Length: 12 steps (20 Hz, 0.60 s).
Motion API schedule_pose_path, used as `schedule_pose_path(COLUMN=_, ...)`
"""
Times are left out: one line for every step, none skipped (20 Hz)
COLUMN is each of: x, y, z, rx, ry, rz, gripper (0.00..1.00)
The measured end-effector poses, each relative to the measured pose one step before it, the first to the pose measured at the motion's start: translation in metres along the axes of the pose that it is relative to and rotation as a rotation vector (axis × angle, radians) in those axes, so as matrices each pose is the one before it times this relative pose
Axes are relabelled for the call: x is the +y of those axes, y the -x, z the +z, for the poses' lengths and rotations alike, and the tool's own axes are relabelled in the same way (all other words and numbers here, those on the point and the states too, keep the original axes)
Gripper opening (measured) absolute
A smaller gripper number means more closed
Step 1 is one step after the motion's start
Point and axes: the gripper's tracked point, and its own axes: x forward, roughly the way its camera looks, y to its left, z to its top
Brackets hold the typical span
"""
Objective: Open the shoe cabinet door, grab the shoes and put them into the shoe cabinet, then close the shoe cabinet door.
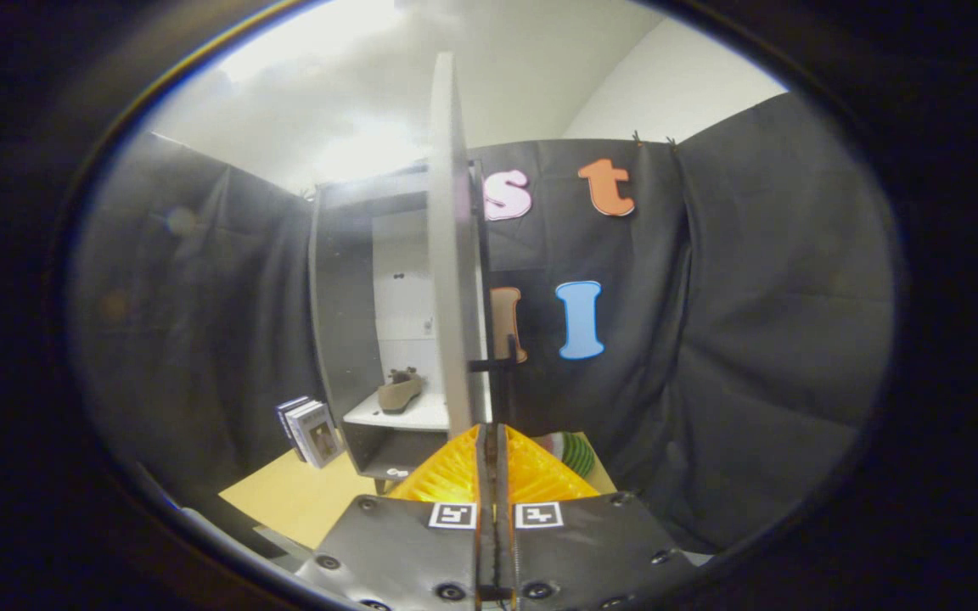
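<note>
Cabinet (345, 339): dark shoe cabinet standing open on the yellow table (302, 501), against the black cloth wall; the pale back panel and a white shelf (408, 416) show inside; a lower compartment sits beneath that shelf.
Door (453, 255): pale cabinet door seen edge-on, swung out toward the camera and rising straight up from just ahead of the fingers; its dark handle (497, 367) juts out to the side low on the panel.
Gripper (491, 450): fingers drawn together to a narrow seam, with the door's lower edge or the handle's post seeming to run down into it; I cannot tell whether both pads press on it or merely meet beside it.
Books (309, 431): small stack leaning just beside the cabinet's outer wall, on the table.
Shoe (400, 392): brown shoe already resting on the white shelf, well inside the opening and clear of the door's path.
Step in hand: by my judgement, closing the door, since the shoe is stowed and the door stands wide.
Doing it well: swing the door in an arc about its hinge rather than pushing straight; keep the pinch light so the panel can pivot; watch that the cabinet does not slide on the table; let go only once the door sits flush.
</note>
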Motion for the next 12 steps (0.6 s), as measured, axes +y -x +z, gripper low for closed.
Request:
schedule_pose_path(x=0.00285, y=-0.00025, z=-0.00160, rx=0.00516, ry=0.00539, rz=0.00383, gripper=0.02)
schedule_pose_path(x=0.00272, y=0.00145, z=-0.00066, rx=0.00162, ry=0.00300, rz=0.00689, gripper=0.03)
schedule_pose_path(x=0.00496, y=-0.00154, z=-0.00269, rx=0.00767, ry=-0.00300, rz=0.00945, gripper=0.02)
schedule_pose_path(x=0.00473, y=0.00264, z=-0.00454, rx=0.01517, ry=-0.00493, rz=0.00302, gripper=0.02)
schedule_pose_path(x=0.00762, y=0.00108, z=-0.00587, rx=0.02146, ry=-0.01118, rz=0.01284, gripper=0.02)
schedule_pose_path(x=0.00625, y=0.00267, z=-0.00552, rx=0.02249, ry=-0.01212, rz=0.00695, gripper=0.02)
schedule_pose_path(x=0.00637, y=-0.00052, z=-0.00602, rx=0.02144, ry=-0.00851, rz=0.00439, gripper=0.02)
schedule_pose_path(x=0.00324, y=0.00362, z=-0.00607, rx=0.02734, ry=-0.00774, rz=-0.00256, gripper=0.02)
schedule_pose_path(x=0.00289, y=0.00266, z=-0.00429, rx=0.02658, ry=-0.00624, rz=-0.00357, gripper=0.07)
schedule_pose_path(x=0.00351, y=0.00045, z=-0.00548, rx=0.02221, ry=-0.00966, rz=-0.00611, gripper=0.06)
schedule_pose_path(x=0.00220, y=0.00168, z=-0.00571, rx=0.02444, ry=-0.00491, rz=-0.00985, gripper=0.05)
schedule_pose_path(x=0.00370, y=0.00043, z=-0.00491, rx=0.01879, ry=-0.00253, rz=-0.00291, gripper=0.04)
